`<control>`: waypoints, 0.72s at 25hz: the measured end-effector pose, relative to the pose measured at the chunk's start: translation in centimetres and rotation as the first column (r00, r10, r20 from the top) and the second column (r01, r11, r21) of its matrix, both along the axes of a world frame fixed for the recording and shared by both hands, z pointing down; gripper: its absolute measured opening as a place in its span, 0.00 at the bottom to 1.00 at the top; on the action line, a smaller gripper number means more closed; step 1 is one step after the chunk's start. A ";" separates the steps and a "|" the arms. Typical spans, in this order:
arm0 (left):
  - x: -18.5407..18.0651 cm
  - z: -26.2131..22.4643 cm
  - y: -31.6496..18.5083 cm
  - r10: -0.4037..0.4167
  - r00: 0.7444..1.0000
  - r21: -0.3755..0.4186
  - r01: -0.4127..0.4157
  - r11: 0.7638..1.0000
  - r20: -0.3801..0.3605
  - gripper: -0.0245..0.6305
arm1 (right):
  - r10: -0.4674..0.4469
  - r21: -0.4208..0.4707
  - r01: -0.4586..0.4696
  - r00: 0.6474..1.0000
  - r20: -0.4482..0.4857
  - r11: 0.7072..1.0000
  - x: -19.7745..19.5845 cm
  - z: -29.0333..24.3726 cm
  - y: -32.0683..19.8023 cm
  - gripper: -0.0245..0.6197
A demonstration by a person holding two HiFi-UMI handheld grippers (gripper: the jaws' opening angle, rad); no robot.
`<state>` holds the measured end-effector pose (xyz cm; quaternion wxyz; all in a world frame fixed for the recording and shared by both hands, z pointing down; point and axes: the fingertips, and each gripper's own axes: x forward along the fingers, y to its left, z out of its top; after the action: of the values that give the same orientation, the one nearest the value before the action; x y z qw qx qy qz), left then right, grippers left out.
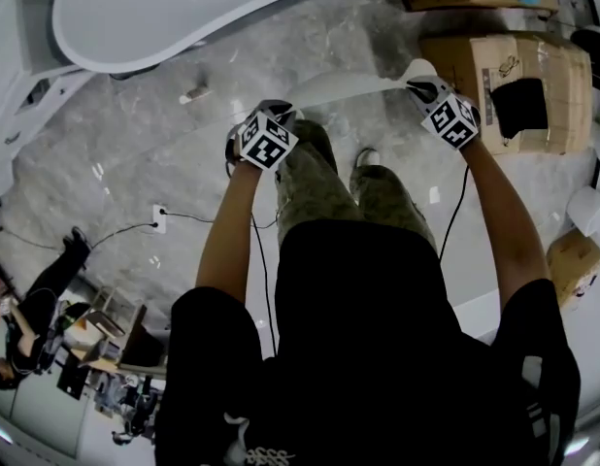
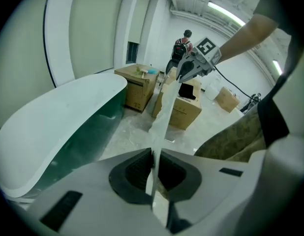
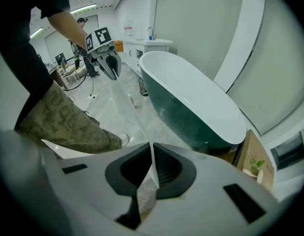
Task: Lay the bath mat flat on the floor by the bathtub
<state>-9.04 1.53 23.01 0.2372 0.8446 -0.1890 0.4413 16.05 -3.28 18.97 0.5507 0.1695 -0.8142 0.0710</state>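
Basically, left gripper [image 2: 153, 173] and right gripper [image 3: 151, 168] jaws are clamping opposite ends of the bath mat [image 1: 349, 87]; it's hanging limp, probably light.

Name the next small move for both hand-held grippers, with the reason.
Probably lower both together: the left hand-held gripper and right hand-held gripper are shut on the bath mat, stretched between them above the floor beside the bathtub.

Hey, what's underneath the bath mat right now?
The bath mat hangs in the air, pinched by the left gripper and right gripper. Under it is marbled floor beside the bathtub. The strip it covers is hidden from above.
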 end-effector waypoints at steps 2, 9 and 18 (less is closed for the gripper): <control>1.4 2.3 0.1 0.021 0.999 0.027 -0.022 0.999 0.031 0.08 | 0.014 0.028 -0.014 1.000 0.017 0.999 1.4 2.5 0.1 0.08; 6.5 3.6 -2.6 0.045 0.993 0.120 -0.058 0.991 0.110 0.08 | 0.013 0.126 -0.019 0.998 0.054 0.992 6.9 4.2 -1.8 0.08; 5.9 28.9 3.0 0.084 0.975 0.086 -0.103 0.991 0.207 0.08 | 0.073 0.091 -0.085 0.989 0.129 0.992 6.9 30.1 5.2 0.08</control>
<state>-3.17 4.49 51.93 0.1545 0.8137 -0.1933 0.5260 22.95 1.87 49.11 0.4864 0.2230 -0.8424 0.0638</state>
